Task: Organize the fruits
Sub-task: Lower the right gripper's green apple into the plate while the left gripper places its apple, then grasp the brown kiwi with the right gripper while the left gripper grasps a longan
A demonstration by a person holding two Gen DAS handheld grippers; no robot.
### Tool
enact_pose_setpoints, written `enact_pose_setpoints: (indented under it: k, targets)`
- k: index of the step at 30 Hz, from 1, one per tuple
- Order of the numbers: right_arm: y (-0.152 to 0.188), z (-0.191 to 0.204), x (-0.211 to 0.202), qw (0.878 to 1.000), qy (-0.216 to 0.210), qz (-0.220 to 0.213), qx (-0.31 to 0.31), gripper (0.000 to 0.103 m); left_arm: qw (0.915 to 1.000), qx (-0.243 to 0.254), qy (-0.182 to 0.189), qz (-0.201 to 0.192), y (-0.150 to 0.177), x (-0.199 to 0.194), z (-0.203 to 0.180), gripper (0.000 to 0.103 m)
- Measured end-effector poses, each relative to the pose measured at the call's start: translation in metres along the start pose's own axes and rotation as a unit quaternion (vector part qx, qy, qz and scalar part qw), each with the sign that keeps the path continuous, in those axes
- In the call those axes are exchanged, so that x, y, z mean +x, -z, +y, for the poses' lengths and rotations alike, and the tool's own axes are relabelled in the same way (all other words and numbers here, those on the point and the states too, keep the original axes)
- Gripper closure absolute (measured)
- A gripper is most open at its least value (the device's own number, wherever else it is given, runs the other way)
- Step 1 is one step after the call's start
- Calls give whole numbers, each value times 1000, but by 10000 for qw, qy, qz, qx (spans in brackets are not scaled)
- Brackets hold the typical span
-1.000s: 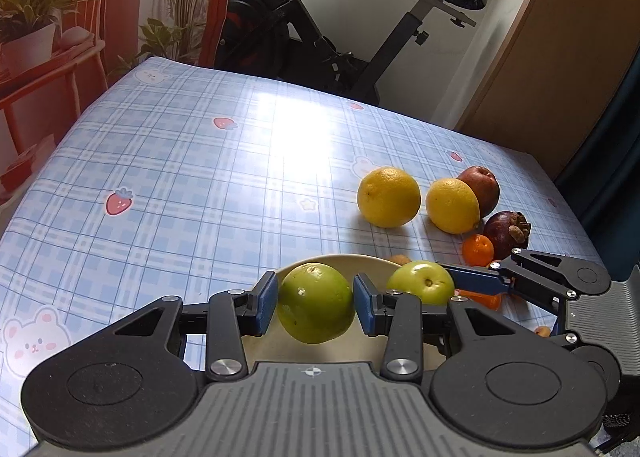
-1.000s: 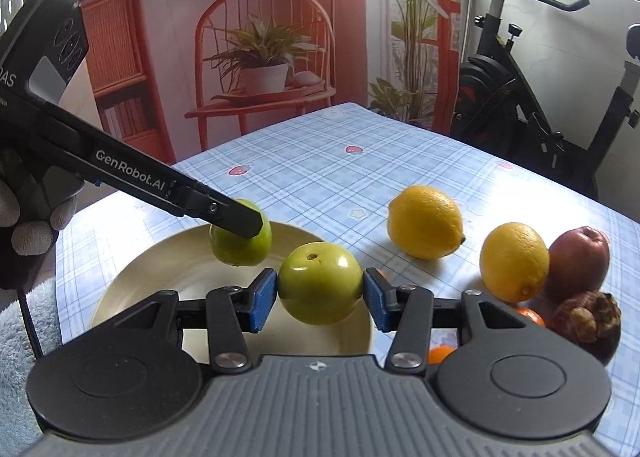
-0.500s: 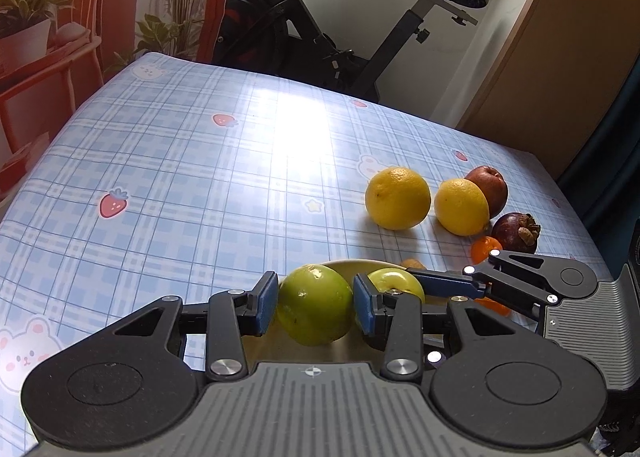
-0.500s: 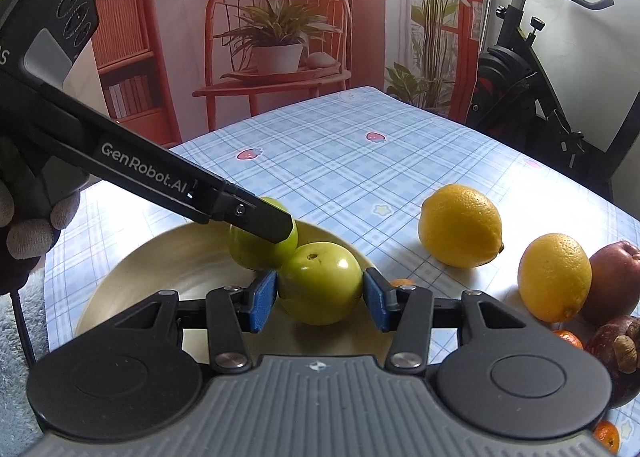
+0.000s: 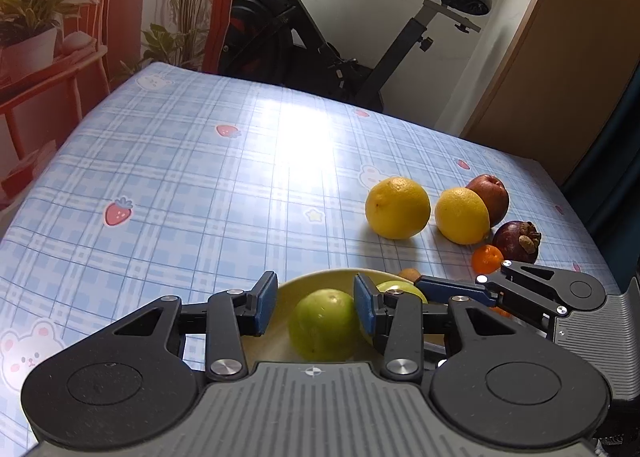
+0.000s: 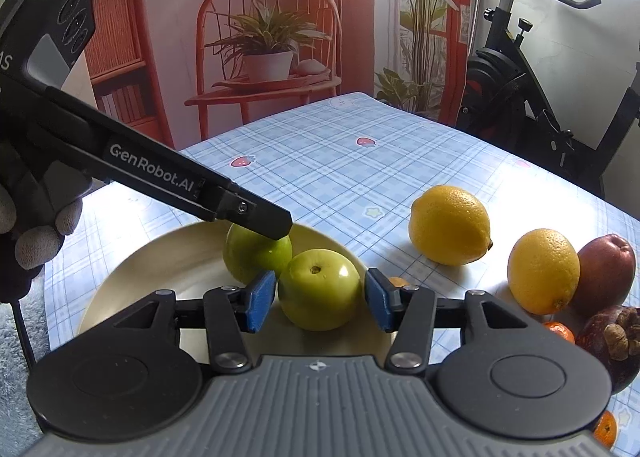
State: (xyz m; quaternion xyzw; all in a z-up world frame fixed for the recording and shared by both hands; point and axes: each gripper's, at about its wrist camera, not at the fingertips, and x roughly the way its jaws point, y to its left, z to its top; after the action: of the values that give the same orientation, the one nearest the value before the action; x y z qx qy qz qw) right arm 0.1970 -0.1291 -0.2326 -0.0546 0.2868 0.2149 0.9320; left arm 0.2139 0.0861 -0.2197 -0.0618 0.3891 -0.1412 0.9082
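Table point(image 5: 200, 177): blue check cloth that carries all the fruit.

Plate point(image 6: 160, 269): pale and shallow, at the near edge of the table. Judged to be the collecting spot, since both tools work over it.

Left tool point(image 5: 316, 303): angled down over the plate and held by a gloved hand point(image 6: 24, 217). Its jaws straddle the far green apple point(image 6: 256, 257). One pad stands clear of the skin and the other sits at its edge, so the tool reads as released. The apple rests on the plate, not in a grip.

Right tool point(image 6: 320, 297): its jaws have just been opening with the near green apple point(image 6: 316, 277) between them. A gap shows at both pads, so it is released too, and the apple sits on the plate by its own weight. The far green apple lies at 10 o'clock of this one, touching or almost touching. Like is judged to be set with like.

Two lemons point(image 6: 450, 223) point(image 6: 542, 271): on the cloth at 2 to 3 o'clock of the plate and not yet sorted.

Red fruit point(image 6: 604, 269): just behind the second lemon.

Mangosteen point(image 6: 608, 337): at 5 o'clock of that lemon.

Tangerine point(image 6: 558, 331): wedged beside the mangosteen. It is small, round and likely to roll if nudged.

Task judged early, with two fruits of the lot placed.
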Motion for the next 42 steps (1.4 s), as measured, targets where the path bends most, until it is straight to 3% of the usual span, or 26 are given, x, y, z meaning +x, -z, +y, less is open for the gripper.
enact_pose_setpoints:
  k: [11, 20, 29, 32, 35, 42]
  targets:
    - [32, -31, -69, 9953, 489, -431, 711, 50, 9982, 232, -71, -543, 5, -23, -43, 59]
    - [81, -57, -129, 9858, 1082, -357, 1230, 50, 9984, 251, 112, -498, 17, -22, -79, 59]
    - [101, -55, -136, 9830, 1291, -220, 1290, 50, 9986, 377, 116, -363, 28, -22, -90, 59]
    - [103, -57, -135, 9831, 1355, -145, 1225, 56, 9987, 423, 92, -286, 28, -20, -90, 59]
    - [105, -58, -133, 9828, 1380, -77, 1223, 72, 9985, 483, 70, -232, 28, -18, -91, 59]
    - [101, -62, -133, 9842, 1311, -226, 1170, 72, 9980, 630, 45, -78, 30, -9, -94, 59]
